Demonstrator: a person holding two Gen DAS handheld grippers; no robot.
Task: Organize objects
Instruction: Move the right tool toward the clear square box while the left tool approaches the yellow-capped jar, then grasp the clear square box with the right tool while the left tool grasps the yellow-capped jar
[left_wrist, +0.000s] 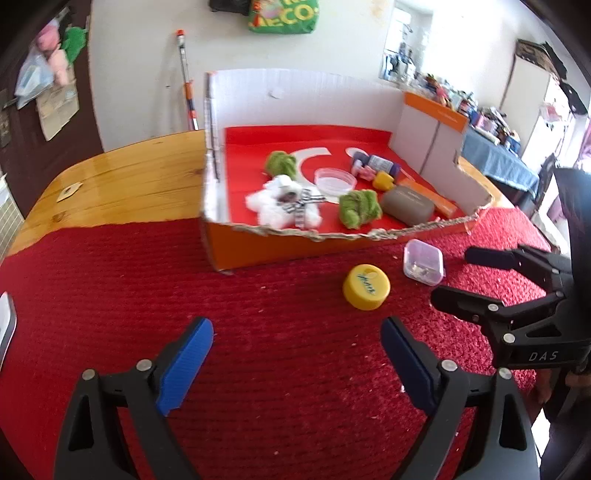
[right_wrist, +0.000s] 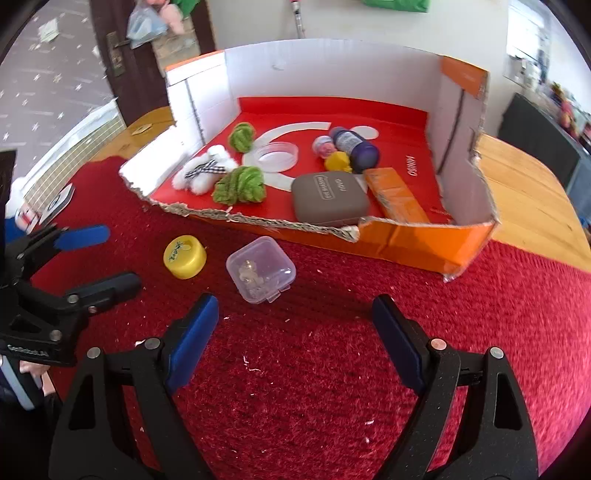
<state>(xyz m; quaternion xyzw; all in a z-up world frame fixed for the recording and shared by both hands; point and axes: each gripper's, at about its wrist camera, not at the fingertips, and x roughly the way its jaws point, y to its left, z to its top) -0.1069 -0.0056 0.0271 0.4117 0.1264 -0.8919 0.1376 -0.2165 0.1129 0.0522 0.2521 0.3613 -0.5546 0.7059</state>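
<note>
An open orange cardboard box (left_wrist: 258, 251) (right_wrist: 417, 240) with a red floor stands on the red cloth. Inside lie a white plush (left_wrist: 284, 203), two green pompoms (left_wrist: 360, 208), a clear round dish (left_wrist: 335, 180), a grey case (right_wrist: 330, 199), a purple bottle (right_wrist: 355, 147) and an orange packet (right_wrist: 397, 197). In front of the box sit a yellow cap (left_wrist: 366, 287) (right_wrist: 184, 257) and a small clear plastic box (left_wrist: 423, 261) (right_wrist: 261, 268). My left gripper (left_wrist: 297, 328) (right_wrist: 110, 254) is open and empty, short of the cap. My right gripper (right_wrist: 295, 310) (left_wrist: 448, 277) is open and empty, just short of the clear box.
The red cloth (left_wrist: 258, 369) covers the near part of a wooden table (left_wrist: 129, 177). A white object (left_wrist: 5, 328) lies at the cloth's left edge. A wall and a dark door (right_wrist: 125, 55) stand behind the table.
</note>
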